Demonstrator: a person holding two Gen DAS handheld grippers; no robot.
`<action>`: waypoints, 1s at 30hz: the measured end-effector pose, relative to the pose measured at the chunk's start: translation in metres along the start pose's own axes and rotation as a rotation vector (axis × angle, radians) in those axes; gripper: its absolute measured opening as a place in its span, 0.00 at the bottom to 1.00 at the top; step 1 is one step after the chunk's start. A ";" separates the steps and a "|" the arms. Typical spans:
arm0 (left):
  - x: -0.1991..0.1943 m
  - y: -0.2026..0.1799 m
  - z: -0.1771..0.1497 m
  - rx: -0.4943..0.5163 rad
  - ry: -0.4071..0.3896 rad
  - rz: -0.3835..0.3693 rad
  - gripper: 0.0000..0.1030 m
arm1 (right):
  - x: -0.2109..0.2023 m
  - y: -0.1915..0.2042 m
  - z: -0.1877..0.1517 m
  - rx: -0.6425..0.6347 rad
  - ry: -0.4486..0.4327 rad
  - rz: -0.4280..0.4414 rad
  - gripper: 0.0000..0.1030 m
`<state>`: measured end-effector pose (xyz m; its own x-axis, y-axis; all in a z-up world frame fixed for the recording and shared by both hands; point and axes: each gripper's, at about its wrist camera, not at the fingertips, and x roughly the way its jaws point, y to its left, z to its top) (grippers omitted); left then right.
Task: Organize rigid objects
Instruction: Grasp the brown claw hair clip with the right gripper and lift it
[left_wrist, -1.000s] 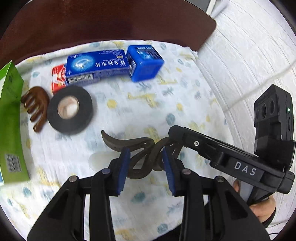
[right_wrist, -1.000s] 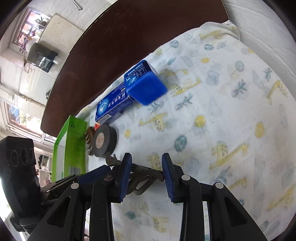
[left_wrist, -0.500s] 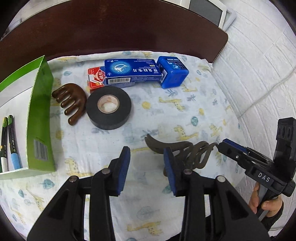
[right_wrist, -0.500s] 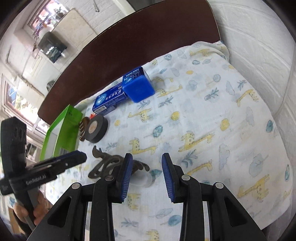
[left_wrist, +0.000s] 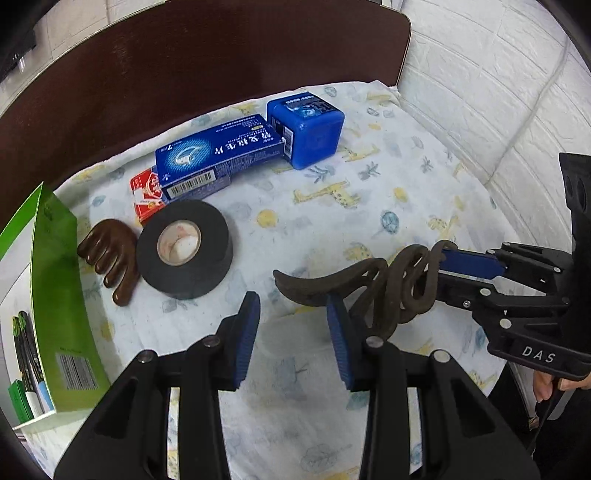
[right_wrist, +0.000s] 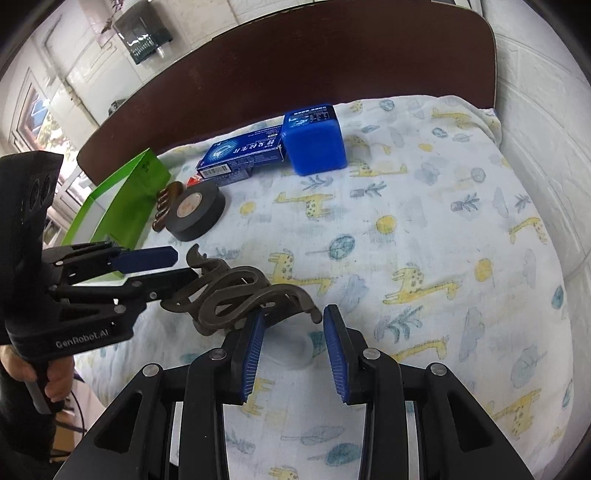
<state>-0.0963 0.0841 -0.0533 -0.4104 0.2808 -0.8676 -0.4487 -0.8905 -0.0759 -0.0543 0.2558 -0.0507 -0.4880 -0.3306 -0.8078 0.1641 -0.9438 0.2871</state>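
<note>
Right gripper (left_wrist: 476, 273) reads "DAS"; left gripper (right_wrist: 173, 267) "GenRobot.AI".

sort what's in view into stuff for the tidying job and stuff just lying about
For the job: wavy brown clip, black tape roll, brown comb, blue cube box, flat blue box, red box, green box.
Lying about: giraffe cloth, brown board.
</note>
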 end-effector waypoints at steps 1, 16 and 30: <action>0.002 0.000 0.004 -0.001 0.003 -0.006 0.34 | 0.001 -0.002 0.003 0.012 -0.002 -0.005 0.34; 0.024 0.019 0.033 -0.096 0.035 -0.158 0.50 | 0.015 -0.046 0.027 0.127 0.016 0.002 0.35; 0.033 0.028 0.033 -0.139 0.070 -0.280 0.43 | 0.023 -0.049 0.036 0.086 0.026 0.018 0.35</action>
<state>-0.1487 0.0801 -0.0674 -0.2290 0.5008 -0.8347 -0.4217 -0.8239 -0.3786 -0.1047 0.2941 -0.0650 -0.4628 -0.3490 -0.8149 0.0977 -0.9337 0.3444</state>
